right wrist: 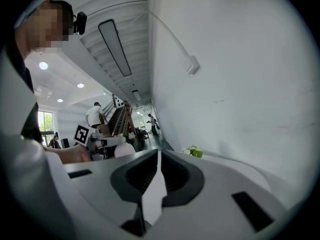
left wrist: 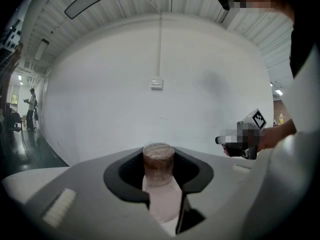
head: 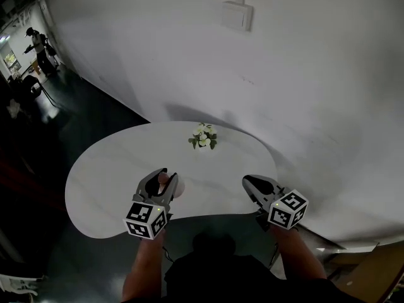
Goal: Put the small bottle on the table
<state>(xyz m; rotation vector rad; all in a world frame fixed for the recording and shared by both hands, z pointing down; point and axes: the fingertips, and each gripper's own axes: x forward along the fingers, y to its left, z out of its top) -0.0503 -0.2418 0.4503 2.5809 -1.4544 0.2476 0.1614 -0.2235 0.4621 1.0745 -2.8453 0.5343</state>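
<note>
A plain white wall [head: 284, 74] fills most of the head view, and the dim room to its left is too dark to read beyond a distant standing person [head: 38, 43]. Below it lies the white, rounded, kidney-shaped tabletop [head: 107, 175], its near edge partly covered by the person's dark torso and bare forearms, which the frame cuts off. The grey left gripper [head: 161, 180] hangs over the tabletop's near side, its fingers [left wrist: 125, 174] closed around the small pale bottle with a brownish round cap [left wrist: 159, 166]. The bottle stands upright between them; its lower part is hidden behind the gripper's body, so whether its base touches the tabletop cannot be told. The grey right gripper [head: 250, 183] is well apart to the right, also over the near edge, its fingers pressed together on nothing. A small bunch of white and green flowers [head: 203, 136] sits near the far edge, clear of both grippers. A white switch box [head: 237, 16] is mounted high on the wall.
</note>
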